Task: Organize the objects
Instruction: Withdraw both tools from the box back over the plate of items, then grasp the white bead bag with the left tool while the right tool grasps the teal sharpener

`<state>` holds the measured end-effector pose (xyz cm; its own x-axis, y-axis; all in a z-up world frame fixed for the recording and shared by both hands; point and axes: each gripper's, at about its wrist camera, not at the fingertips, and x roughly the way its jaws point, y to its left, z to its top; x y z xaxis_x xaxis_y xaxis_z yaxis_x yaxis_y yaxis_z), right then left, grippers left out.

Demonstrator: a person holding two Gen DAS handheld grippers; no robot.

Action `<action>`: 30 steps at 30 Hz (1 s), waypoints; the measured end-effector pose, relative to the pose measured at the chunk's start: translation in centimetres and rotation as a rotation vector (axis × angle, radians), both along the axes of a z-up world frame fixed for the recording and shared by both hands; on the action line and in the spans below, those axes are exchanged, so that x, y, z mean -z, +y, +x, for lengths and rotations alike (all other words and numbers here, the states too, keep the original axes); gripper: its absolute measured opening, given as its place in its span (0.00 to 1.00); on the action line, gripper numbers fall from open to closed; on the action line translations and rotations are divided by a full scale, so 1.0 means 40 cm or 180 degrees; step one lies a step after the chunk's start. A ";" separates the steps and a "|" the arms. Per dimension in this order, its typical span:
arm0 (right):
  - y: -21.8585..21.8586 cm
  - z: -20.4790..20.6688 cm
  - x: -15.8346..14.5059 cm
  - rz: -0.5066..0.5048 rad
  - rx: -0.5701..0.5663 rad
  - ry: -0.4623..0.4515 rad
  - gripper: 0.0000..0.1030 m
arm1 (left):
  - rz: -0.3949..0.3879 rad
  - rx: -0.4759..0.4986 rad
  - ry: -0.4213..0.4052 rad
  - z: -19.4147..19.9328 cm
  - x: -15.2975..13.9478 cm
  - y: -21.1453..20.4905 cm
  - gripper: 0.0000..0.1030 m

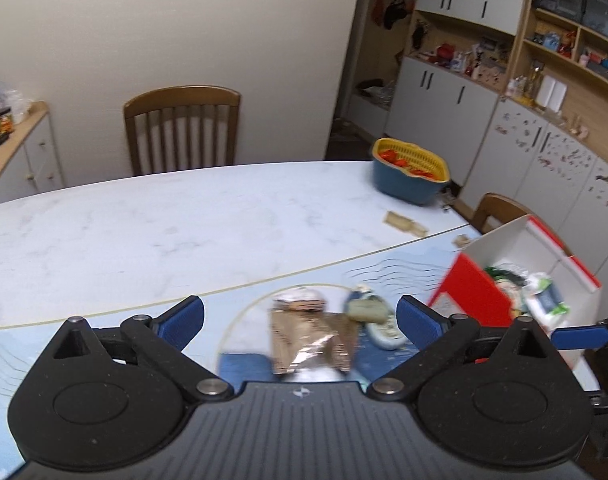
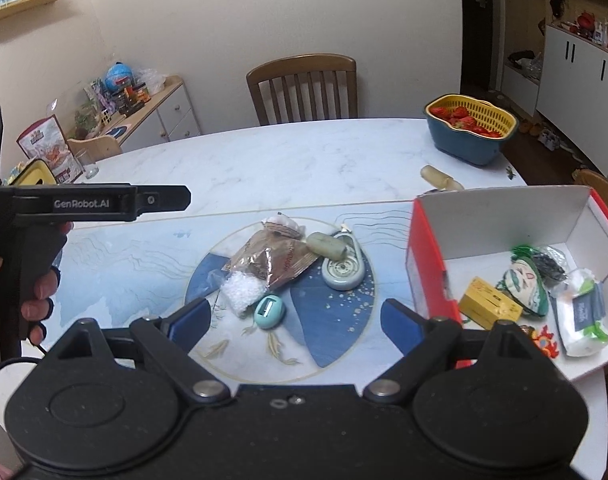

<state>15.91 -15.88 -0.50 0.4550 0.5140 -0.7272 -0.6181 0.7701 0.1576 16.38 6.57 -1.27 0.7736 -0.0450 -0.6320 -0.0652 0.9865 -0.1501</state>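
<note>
Left claw (image 1: 300, 318), right claw (image 2: 296, 320) both spread; six items on mat (image 2: 124, 264); one box (image 2: 504, 216).

Both grippers look identical: chunky matte black plastic, two round pivot discs, silver screws, blue pads on the fingers (image 2: 194, 317). Left gripper (image 1: 300, 322) side reads "GenRobot.AI" in white. Left hand (image 2: 40, 292) is bare-skinned with dark nails; thin black cable underneath.

I see a white marble-look table (image 2: 264, 160) with a pale blue printed mat (image 2: 144, 252) along its near edge. On the mat lie a brown foil packet (image 2: 276, 264), a teal egg-shaped gadget (image 2: 269, 311) and a red-and-white open cardboard box (image 2: 428, 264); a blue basin with yellow strainer (image 2: 470, 128) sits by the far right corner.
</note>
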 end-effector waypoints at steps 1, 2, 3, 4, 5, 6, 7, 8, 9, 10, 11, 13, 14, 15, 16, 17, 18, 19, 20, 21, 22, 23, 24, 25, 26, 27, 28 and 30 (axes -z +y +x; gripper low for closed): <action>0.008 0.000 0.004 -0.0015 -0.0016 -0.0005 0.89 | 0.0006 -0.0029 0.0013 0.002 0.008 0.011 1.00; 0.017 0.000 0.009 -0.0031 -0.0033 -0.0012 0.89 | -0.0002 -0.0039 0.0033 0.005 0.016 0.021 1.00; 0.025 0.002 0.015 -0.0047 -0.0046 -0.0016 0.89 | -0.0010 -0.0040 0.0042 0.007 0.025 0.030 1.00; 0.033 0.002 0.021 -0.0059 -0.0065 -0.0015 0.89 | -0.0004 -0.0050 0.0044 0.007 0.035 0.037 1.00; 0.042 0.004 0.029 -0.0074 -0.0087 -0.0014 0.89 | 0.0015 -0.0071 0.0050 0.008 0.045 0.043 1.00; 0.051 0.005 0.037 -0.0095 -0.0099 -0.0013 0.89 | 0.0035 -0.0077 0.0062 0.011 0.056 0.047 1.00; 0.060 0.006 0.047 -0.0120 -0.0117 -0.0011 0.89 | 0.0049 -0.0067 0.0080 0.013 0.066 0.052 1.00; 0.070 0.007 0.056 -0.0144 -0.0146 -0.0015 0.89 | 0.0057 -0.0059 0.0098 0.014 0.078 0.056 1.00; 0.080 0.008 0.067 -0.0174 -0.0173 -0.0031 0.89 | 0.0065 -0.0048 0.0115 0.016 0.089 0.058 1.00; 0.089 0.010 0.078 -0.0206 -0.0192 -0.0044 0.89 | 0.0066 -0.0030 0.0134 0.017 0.099 0.059 1.00; 0.098 0.013 0.091 -0.0232 -0.0222 -0.0048 0.89 | 0.0055 -0.0003 0.0158 0.018 0.110 0.060 1.00; 0.115 0.017 0.117 -0.0293 -0.0289 -0.0061 0.88 | 0.0034 0.0049 0.0198 0.022 0.133 0.057 1.00; 0.123 0.019 0.131 -0.0328 -0.0318 -0.0067 0.87 | 0.0032 0.0075 0.0210 0.022 0.143 0.055 1.00; 0.131 0.021 0.145 -0.0350 -0.0355 -0.0068 0.87 | 0.0037 0.0102 0.0227 0.023 0.153 0.052 1.00; 0.137 0.022 0.156 -0.0363 -0.0386 -0.0074 0.86 | 0.0043 0.0123 0.0253 0.024 0.165 0.047 1.00; 0.143 0.024 0.169 -0.0379 -0.0406 -0.0084 0.86 | 0.0040 0.0142 0.0276 0.025 0.175 0.040 1.00; 0.150 0.025 0.183 -0.0398 -0.0430 -0.0085 0.85 | 0.0024 0.0169 0.0300 0.026 0.187 0.035 1.00; 0.156 0.024 0.195 -0.0412 -0.0461 -0.0090 0.84 | 0.0004 0.0193 0.0323 0.027 0.198 0.030 1.00; 0.162 0.024 0.206 -0.0431 -0.0489 -0.0111 0.84 | -0.0019 0.0210 0.0347 0.029 0.208 0.026 1.00; 0.169 0.022 0.219 -0.0461 -0.0516 -0.0140 0.84 | -0.0046 0.0223 0.0369 0.031 0.217 0.022 1.00; 0.175 0.021 0.228 -0.0474 -0.0550 -0.0161 0.83 | -0.0074 0.0238 0.0385 0.033 0.226 0.018 1.00; 0.180 0.019 0.237 -0.0483 -0.0590 -0.0184 0.83 | -0.0101 0.0243 0.0397 0.036 0.234 0.015 1.00; 0.186 0.016 0.244 -0.0500 -0.0623 -0.0225 0.81 | -0.0129 0.0241 0.0409 0.039 0.240 0.012 1.00; 0.192 0.013 0.251 -0.0517 -0.0655 -0.0274 0.80 | -0.0169 0.0239 0.0422 0.042 0.246 0.010 1.00; 0.197 0.012 0.257 -0.0526 -0.0682 -0.0316 0.79 | -0.0218 0.0240 0.0439 0.045 0.254 0.008 1.00; 0.202 0.015 0.263 -0.0525 -0.0695 -0.0328 0.78 | -0.0262 0.0238 0.0463 0.051 0.261 0.007 1.00; 0.206 0.019 0.268 -0.0512 -0.0704 -0.0318 0.77 | -0.0305 0.0239 0.0485 0.056 0.268 0.005 1.00; 0.211 0.026 0.278 -0.0487 -0.0700 -0.0311 0.75 | -0.0344 0.0246 0.0518 0.066 0.280 -0.001 0.99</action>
